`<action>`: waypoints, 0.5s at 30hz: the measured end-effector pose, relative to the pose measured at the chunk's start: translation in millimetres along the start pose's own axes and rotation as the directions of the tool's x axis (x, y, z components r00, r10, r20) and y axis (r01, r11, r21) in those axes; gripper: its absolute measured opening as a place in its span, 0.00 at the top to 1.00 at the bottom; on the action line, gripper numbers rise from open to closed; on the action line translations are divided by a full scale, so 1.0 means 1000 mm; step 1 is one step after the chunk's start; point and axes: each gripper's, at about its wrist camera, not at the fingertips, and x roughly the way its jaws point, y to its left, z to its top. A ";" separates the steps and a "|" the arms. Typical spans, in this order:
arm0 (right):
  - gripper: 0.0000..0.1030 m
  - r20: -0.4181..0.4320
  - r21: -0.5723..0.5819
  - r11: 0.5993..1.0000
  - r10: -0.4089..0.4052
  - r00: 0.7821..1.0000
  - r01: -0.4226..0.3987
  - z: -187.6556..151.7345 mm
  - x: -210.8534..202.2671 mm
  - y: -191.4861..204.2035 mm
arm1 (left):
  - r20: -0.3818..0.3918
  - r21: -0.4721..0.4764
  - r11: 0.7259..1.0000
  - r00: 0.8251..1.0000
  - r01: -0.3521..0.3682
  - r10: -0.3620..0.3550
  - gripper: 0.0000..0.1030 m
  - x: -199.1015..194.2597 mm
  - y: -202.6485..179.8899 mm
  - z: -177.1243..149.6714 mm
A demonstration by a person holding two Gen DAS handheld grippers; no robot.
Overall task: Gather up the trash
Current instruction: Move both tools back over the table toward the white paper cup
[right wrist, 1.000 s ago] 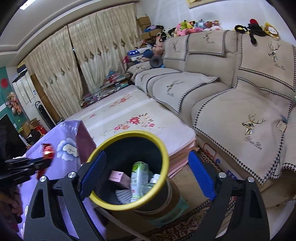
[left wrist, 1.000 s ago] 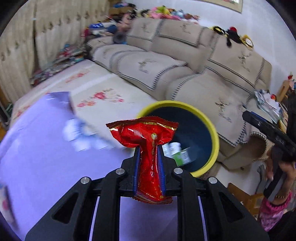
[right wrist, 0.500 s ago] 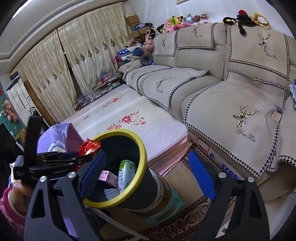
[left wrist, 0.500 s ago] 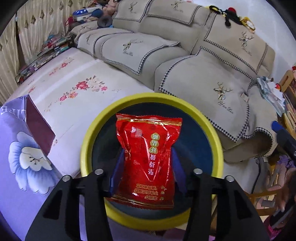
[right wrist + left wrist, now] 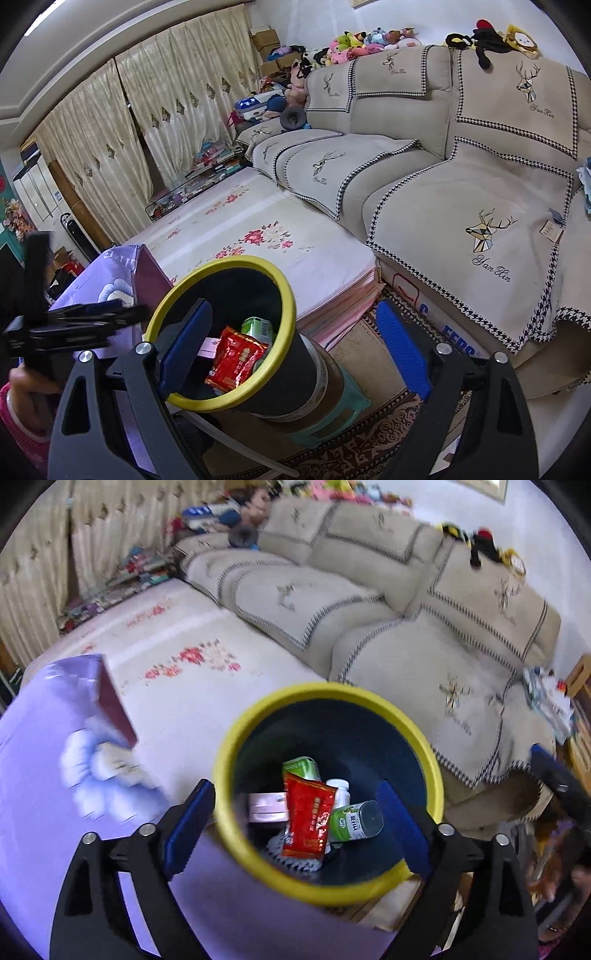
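The red snack packet [image 5: 308,818] is now lying inside the yellow-rimmed bin [image 5: 236,734], resting on top of a green-labelled bottle [image 5: 354,821], a pink box [image 5: 266,808] and a green carton [image 5: 302,768]; half a second ago it was still clamped between the left gripper's fingers above the opening. The left gripper [image 5: 295,823] is now hanging over the near side of the bin with its blue pads spread wide apart and nothing between them, so the release is looking complete and this piece of trash is counting as collected. In the right wrist view the packet [image 5: 236,358] is showing just inside the rim [image 5: 284,291], confirming it has landed in and not on the edge. The right gripper [image 5: 291,350] is hovering near the bin, its fingers also parted and empty, as it was a second ago. To the left of the bin the lavender floral tablecloth [image 5: 55,775] is spreading away, and beyond it the beige sofa [image 5: 461,192] is filling the far right. Next, the hands are probably needing to turn back toward the table for further trash.
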 end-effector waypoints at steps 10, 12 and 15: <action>0.16 -0.063 -0.122 0.987 0.098 0.993 -0.105 -0.017 0.009 0.076 | 0.225 -0.250 0.960 0.956 -0.129 0.187 0.05 -0.146 0.116 -0.099; 0.16 -0.074 -0.156 0.979 0.120 0.990 -0.131 -0.021 0.009 0.100 | 0.241 -0.316 0.929 0.931 -0.192 0.274 0.05 -0.175 0.152 -0.129; 0.16 -0.092 -0.203 0.964 0.157 0.983 -0.173 -0.026 0.009 0.135 | 0.230 -0.396 0.872 0.888 -0.288 0.398 0.05 -0.207 0.196 -0.167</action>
